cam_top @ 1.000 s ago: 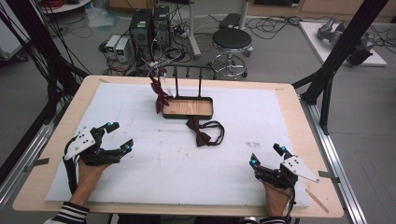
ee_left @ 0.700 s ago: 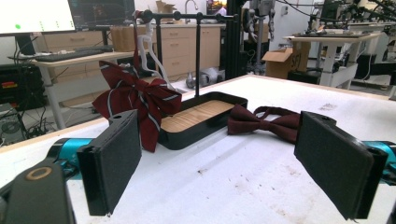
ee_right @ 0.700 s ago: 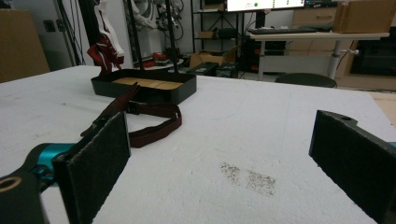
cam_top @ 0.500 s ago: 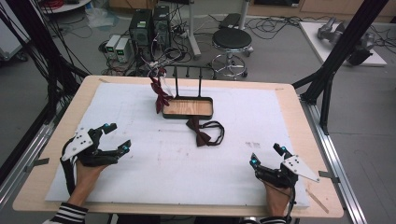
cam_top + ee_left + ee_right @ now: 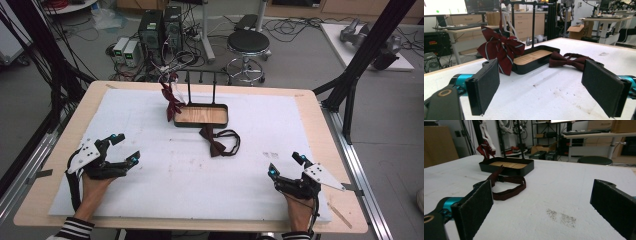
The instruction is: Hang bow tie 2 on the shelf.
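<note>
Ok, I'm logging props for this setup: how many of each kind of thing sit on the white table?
Dark red bow ties: 2, a striped one hanging on the rack and a plain one lying flat
Black wood-floored tray with rack: 1
Handheld grippers: 2, left, right
Total: 5

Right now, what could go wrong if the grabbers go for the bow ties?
1. The plain bow tie lies flat with its strap looped beside it; the left gripper or right gripper, both open, might catch only the strap.
2. The striped bow tie hangs from a thin stand; tugging it could tip the stand and its tray.
</note>
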Tool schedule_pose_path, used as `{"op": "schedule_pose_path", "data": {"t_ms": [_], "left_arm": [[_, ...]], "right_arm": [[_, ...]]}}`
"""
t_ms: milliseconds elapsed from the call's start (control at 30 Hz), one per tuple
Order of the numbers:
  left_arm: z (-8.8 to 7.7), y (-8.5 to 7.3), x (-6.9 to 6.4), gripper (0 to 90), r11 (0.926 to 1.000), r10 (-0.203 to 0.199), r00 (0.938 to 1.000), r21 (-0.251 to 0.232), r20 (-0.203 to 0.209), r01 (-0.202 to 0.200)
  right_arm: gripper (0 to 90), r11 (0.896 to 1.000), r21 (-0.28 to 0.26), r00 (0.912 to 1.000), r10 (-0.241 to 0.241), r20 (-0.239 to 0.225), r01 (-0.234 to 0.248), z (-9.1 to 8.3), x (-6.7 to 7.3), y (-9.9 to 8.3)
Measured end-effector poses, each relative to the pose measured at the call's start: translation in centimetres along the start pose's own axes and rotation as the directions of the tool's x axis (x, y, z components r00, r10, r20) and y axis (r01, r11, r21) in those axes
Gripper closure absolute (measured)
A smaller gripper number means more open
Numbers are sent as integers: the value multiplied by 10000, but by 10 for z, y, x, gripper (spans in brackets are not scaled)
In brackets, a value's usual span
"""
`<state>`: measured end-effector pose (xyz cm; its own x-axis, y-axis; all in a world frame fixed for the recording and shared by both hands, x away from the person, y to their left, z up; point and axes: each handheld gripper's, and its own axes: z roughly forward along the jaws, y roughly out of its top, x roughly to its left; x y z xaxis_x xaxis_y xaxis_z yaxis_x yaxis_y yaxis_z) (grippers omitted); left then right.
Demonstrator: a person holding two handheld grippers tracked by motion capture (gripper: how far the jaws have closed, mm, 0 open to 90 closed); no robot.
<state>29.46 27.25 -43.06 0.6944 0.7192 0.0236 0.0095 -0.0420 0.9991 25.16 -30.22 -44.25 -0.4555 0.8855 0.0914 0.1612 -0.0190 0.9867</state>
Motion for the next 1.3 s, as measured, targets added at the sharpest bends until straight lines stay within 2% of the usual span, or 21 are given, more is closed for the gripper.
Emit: {"op": "schedule_pose_path", "data": {"t_ms": [133, 233, 367, 400, 500, 533, 700, 800, 900, 967, 1033, 1200, 1300], "left_arm": [[0, -1, -1, 155, 10000, 28, 10000, 54, -7, -28], [0, -2, -1, 155, 10000, 22, 10000, 41, -4, -22], [0, -4, -1, 155, 10000, 5, 10000, 66, -58, -5], [1, -6, -2, 155, 10000, -17, 10000, 78, -63, 17], [2, -8, -2, 155, 9999, -20, 10000, 113, -74, 21], [2, -9, -2, 155, 9999, -31, 10000, 152, -38, 31], [3, -11, -3, 155, 9999, -16, 10000, 159, -78, 17], [3, -12, -4, 155, 9999, -12, 9999, 166, -126, 15], [3, -13, -4, 155, 9999, -10, 9999, 168, -135, 12], [3, -13, -4, 155, 9999, -61, 9999, 139, -121, 62], [3, -14, -4, 155, 9999, -74, 9999, 132, -126, 76], [3, -15, -5, 155, 9998, -127, 9998, 135, -125, 129], [3, -16, -5, 155, 9998, -148, 9998, 117, -144, 149]], "right_arm": [[37, 9994, 172, 9994, -281, -196, 284, 4, 4, 8], [37, 9985, 286, 9989, -458, -140, 462, 8, 7, 14], [37, 9973, 509, 9983, -515, -280, 529, 12, 10, 20], [37, 9963, 631, 9972, -557, -503, 588, 15, 12, 25], [37, 9951, 739, 9960, -606, -651, 654, 18, 14, 30], [37, 9929, 942, 9945, -645, -826, 722, 22, 17, 36], [37, 9887, 1224, 9898, -709, -1233, 861, 31, 22, 48], [37, 9829, 1609, 9840, -622, -1670, 895, 42, 24, 56], [37, 9713, 2147, 9750, -547, -2156, 1020, 52, 27, 61], [37, 9672, 2296, 9698, -522, -2381, 1085, 57, 29, 63], [37, 9584, 2604, 9671, -502, -2494, 1169, 64, 30, 66], [39, 9480, 2789, 9612, -775, -2649, 1533, 77, 35, 72], [42, 9365, 3087, 9549, -747, -2874, 1662, 85, 36, 74]]}}
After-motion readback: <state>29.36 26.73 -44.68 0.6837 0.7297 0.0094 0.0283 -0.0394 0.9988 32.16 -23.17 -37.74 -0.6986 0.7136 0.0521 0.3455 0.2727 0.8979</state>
